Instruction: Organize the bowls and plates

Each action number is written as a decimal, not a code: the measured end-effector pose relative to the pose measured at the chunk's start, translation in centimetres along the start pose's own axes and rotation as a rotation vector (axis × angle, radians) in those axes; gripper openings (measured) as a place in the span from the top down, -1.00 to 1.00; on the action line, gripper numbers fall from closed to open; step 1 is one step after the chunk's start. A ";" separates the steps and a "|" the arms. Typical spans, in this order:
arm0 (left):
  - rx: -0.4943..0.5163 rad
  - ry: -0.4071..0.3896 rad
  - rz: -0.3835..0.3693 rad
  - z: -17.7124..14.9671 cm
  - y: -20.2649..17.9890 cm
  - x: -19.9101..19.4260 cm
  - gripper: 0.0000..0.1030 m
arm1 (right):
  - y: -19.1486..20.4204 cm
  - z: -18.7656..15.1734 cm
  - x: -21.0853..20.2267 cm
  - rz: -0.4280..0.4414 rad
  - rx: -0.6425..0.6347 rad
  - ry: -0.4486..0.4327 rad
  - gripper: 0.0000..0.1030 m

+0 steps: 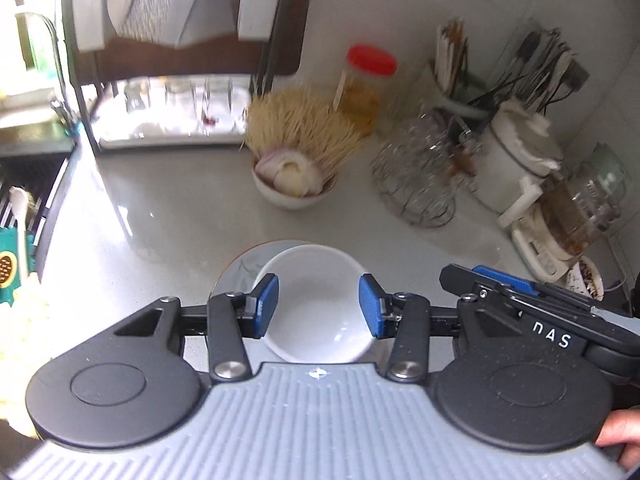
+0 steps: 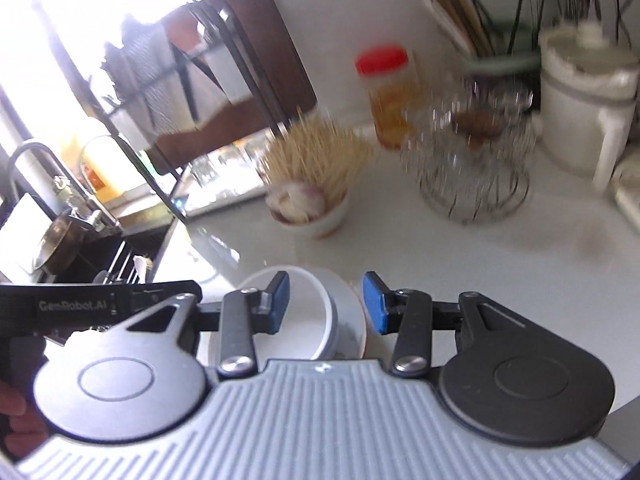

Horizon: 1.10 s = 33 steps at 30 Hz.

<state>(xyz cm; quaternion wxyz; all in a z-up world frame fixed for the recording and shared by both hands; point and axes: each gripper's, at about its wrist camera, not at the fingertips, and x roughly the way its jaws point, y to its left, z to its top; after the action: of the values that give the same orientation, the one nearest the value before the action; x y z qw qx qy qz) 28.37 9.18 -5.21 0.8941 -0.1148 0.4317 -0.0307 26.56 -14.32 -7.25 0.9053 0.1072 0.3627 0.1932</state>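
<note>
A white bowl (image 1: 320,280) sits inside a grey plate (image 1: 236,276) with a brownish rim on the pale counter. My left gripper (image 1: 320,306) hangs above the bowl, open, its blue pads apart and touching nothing. The right gripper's fingers (image 1: 500,282) reach in from the right beside it. In the right wrist view the same bowl (image 2: 308,320) and plate (image 2: 354,320) lie below my right gripper (image 2: 326,306), which is open and holds nothing. The left gripper's fingers (image 2: 160,294) show at the left edge.
Behind the plate stands a small bowl of toothpicks and garlic (image 1: 294,168). A red-lidded jar (image 1: 366,80), glasses in a wire holder (image 1: 416,168), a white pot (image 1: 516,160) and utensil holders line the back right. A dish rack (image 1: 172,60) and the sink (image 2: 60,240) are at the left.
</note>
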 end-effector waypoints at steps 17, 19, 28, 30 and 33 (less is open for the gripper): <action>-0.022 -0.210 0.046 -7.6 -5.8 -13.7 0.02 | 0.8 -2.4 -13.3 0.090 -0.062 -0.187 0.13; -0.014 -0.223 0.049 -8.6 -6.3 -14.9 0.02 | 1.1 -3.0 -14.6 0.085 -0.067 -0.205 0.13; -0.005 -0.258 0.047 -13.0 -8.0 -18.5 0.02 | 1.8 -6.4 -19.0 0.073 -0.101 -0.228 0.13; -0.002 -0.264 0.054 -14.1 -8.3 -19.2 0.02 | 1.7 -7.2 -19.7 0.068 -0.108 -0.227 0.13; -0.001 -0.265 0.055 -15.4 -8.7 -19.8 0.02 | 1.5 -8.4 -20.6 0.060 -0.115 -0.218 0.13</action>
<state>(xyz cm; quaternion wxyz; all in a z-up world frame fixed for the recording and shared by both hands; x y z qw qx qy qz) 4.38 1.03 2.73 0.9438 -0.1062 0.3127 0.0095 6.66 -21.28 -0.10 0.9379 0.0860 0.2473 0.2278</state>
